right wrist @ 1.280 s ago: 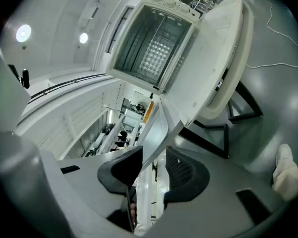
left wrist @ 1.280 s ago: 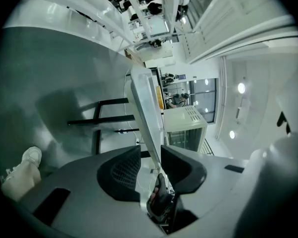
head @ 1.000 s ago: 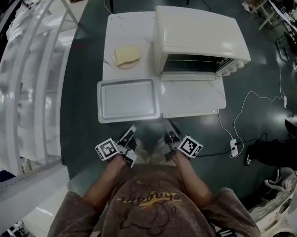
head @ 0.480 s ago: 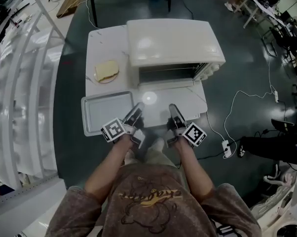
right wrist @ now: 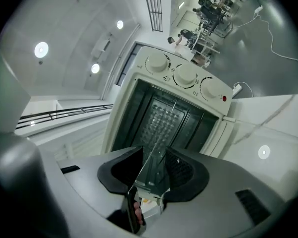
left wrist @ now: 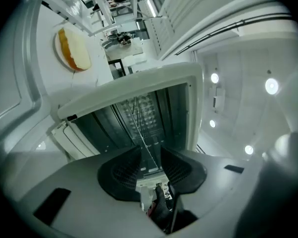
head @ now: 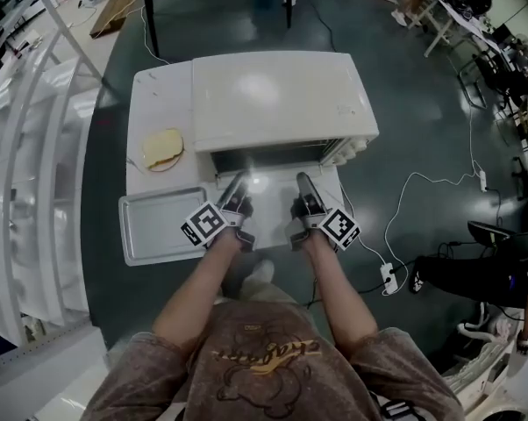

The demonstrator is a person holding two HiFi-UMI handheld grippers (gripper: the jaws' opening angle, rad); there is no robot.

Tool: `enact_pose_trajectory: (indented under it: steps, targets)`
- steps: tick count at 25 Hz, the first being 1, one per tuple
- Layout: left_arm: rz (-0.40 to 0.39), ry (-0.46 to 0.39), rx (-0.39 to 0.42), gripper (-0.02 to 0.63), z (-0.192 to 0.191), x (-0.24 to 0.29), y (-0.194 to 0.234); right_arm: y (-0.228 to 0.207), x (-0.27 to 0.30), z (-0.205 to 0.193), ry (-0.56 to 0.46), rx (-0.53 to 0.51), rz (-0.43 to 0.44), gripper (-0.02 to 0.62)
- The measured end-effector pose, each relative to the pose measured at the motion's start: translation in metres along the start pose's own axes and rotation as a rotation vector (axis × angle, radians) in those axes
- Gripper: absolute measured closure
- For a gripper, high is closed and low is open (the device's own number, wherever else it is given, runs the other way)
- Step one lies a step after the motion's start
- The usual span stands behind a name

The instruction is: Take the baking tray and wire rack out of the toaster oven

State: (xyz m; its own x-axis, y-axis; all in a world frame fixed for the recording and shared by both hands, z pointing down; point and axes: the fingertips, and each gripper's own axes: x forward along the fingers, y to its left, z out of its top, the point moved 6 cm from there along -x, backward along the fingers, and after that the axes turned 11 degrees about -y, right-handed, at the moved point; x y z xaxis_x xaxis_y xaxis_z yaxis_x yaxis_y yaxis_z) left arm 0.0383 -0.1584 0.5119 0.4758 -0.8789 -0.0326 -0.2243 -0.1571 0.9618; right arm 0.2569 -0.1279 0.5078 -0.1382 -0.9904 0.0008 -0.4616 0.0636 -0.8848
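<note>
Standing on the white table (head: pixel 148 99), the toaster oven (head: pixel 277 95) has its door (head: pixel 273 185) folded down toward the person, so the dark mouth is open. The baking tray (head: pixel 159 226) lies already outside, flat on the front left part of the table, just beside the door. The wire rack (left wrist: pixel 139 128) is inside the oven, and its thin wires show nearly edge-on in both gripper views. A slice of bread (head: pixel 162 147) on a plate sits behind the tray. The left gripper (head: pixel 239 182) and the right gripper (head: pixel 304 182) hover side by side over the door, pointing level at the mouth, each with its jaws apart and nothing clamped. I judge that the risk is in the grip. The wires are thin, so jaws coming in slightly too high or too low would close on air. An uneven pull by the two hands could jam the rack in its rails or drag the oven forward.
</note>
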Motion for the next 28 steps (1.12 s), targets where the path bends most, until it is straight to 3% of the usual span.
enact_pose_trajectory:
  steps: [7,18,28]
  targets:
    - [0.049,-0.069,0.015,0.500,-0.006,0.032,0.011,-0.020,0.038,0.023,0.043,0.004,0.011,0.479]
    - [0.072,-0.107,0.048,0.500,0.003,0.062,0.021,-0.027,0.085,0.033,0.054,0.027,0.023,0.494]
    - [0.070,-0.139,0.008,0.527,0.007,0.070,0.023,-0.032,0.097,0.036,0.027,0.070,0.020,0.523]
